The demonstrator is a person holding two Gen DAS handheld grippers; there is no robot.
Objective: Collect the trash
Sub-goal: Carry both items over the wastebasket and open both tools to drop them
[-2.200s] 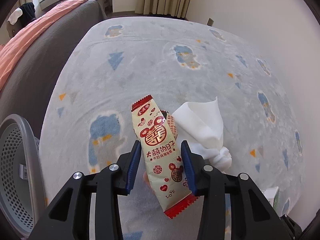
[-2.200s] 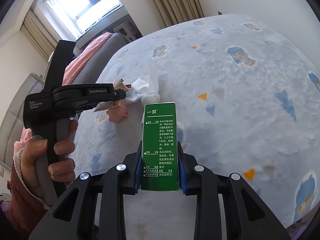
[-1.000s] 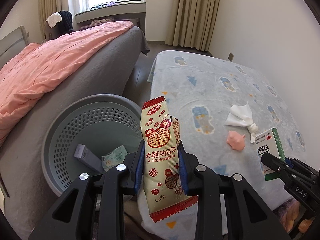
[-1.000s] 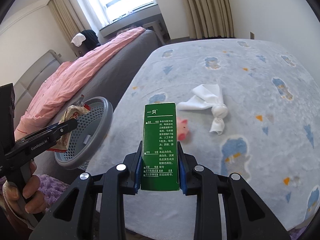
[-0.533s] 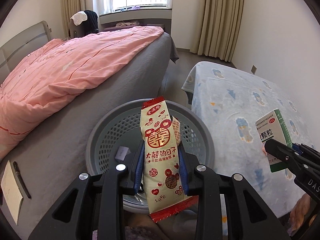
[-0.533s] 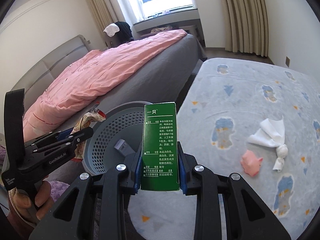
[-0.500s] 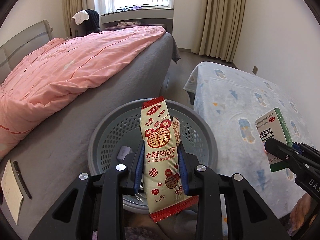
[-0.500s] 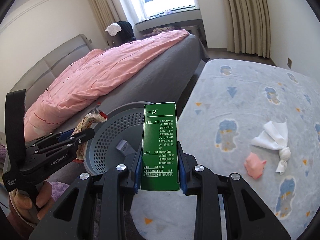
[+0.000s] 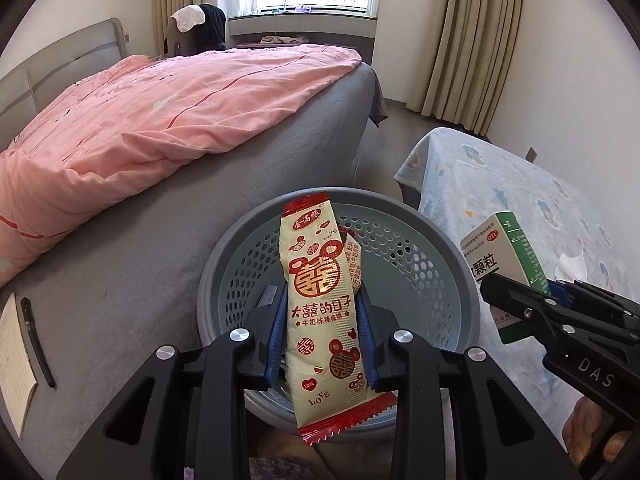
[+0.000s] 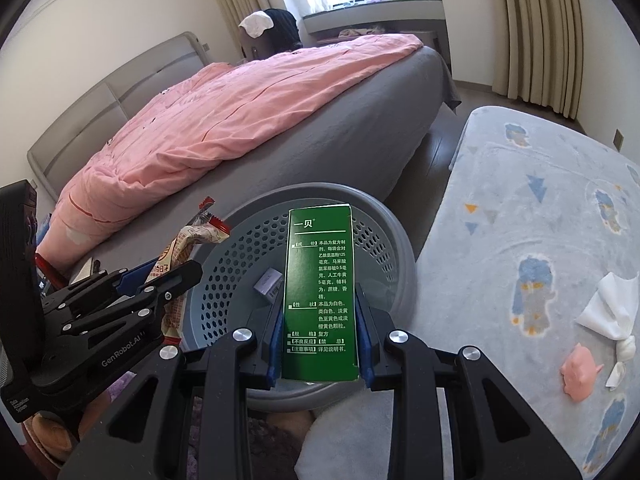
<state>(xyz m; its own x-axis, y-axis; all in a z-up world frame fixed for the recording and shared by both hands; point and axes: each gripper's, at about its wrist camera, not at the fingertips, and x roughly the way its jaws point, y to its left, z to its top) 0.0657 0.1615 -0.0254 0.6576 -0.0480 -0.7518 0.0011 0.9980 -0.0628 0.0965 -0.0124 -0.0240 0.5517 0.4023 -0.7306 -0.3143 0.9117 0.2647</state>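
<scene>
Jaws around upright wrapper (long axis vertical)

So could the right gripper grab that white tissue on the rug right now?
Probably not. The right gripper has its jaws shut on the green box over the basket, and the white tissue lies apart on the rug.

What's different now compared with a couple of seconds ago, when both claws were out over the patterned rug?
Both grippers swung away from the rug to the grey basket beside the bed. The left gripper carried the snack wrapper there, and the right gripper carried the green box. Nothing was released: both grips are unchanged. The white tissue and pink lump stayed on the rug.
</scene>
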